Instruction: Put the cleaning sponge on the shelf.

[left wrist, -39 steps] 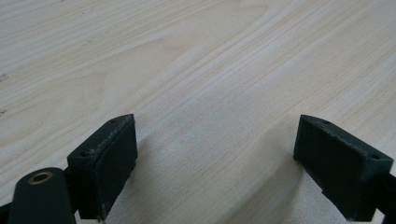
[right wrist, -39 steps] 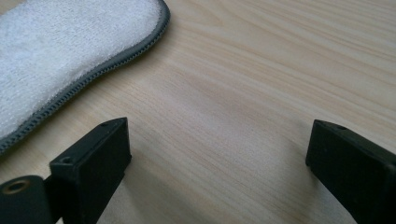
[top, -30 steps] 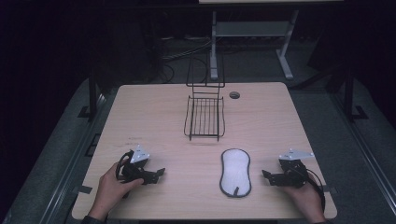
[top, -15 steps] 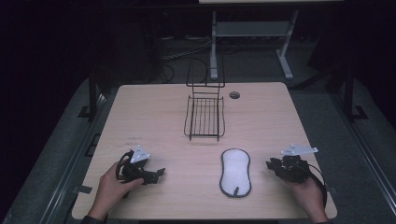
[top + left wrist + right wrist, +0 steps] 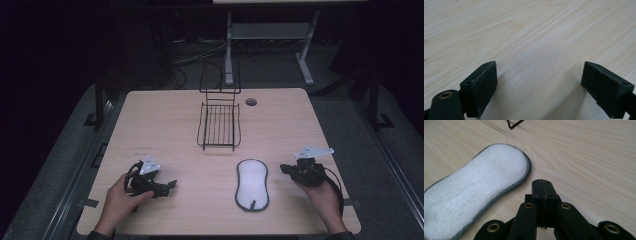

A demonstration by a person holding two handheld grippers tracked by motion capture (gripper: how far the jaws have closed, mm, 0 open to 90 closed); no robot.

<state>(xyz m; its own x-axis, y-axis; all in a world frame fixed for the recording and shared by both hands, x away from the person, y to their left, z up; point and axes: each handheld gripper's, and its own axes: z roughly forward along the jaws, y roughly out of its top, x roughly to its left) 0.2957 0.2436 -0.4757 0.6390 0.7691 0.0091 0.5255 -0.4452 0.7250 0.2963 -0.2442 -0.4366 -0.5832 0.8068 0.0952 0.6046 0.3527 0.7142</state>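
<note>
Bare desk (image 5: 165, 125) lay around both tongs; the right tongs (image 5: 285, 168), just closed and empty, sat beside the white pad (image 5: 252, 184); the left tongs (image 5: 171, 185) gaped.

Right gripper (image 5: 541, 185) just closed, empty; left gripper (image 5: 539, 85) wide.

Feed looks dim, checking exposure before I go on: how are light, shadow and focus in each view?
High view: table lit, surroundings nearly black. Left gripper view: soft shadow between open pads. Right gripper view: white pad bright yet textured, shut right gripper sharp.

Closed fingers (image 5: 543, 188) beside white pad (image 5: 474, 187)
</note>
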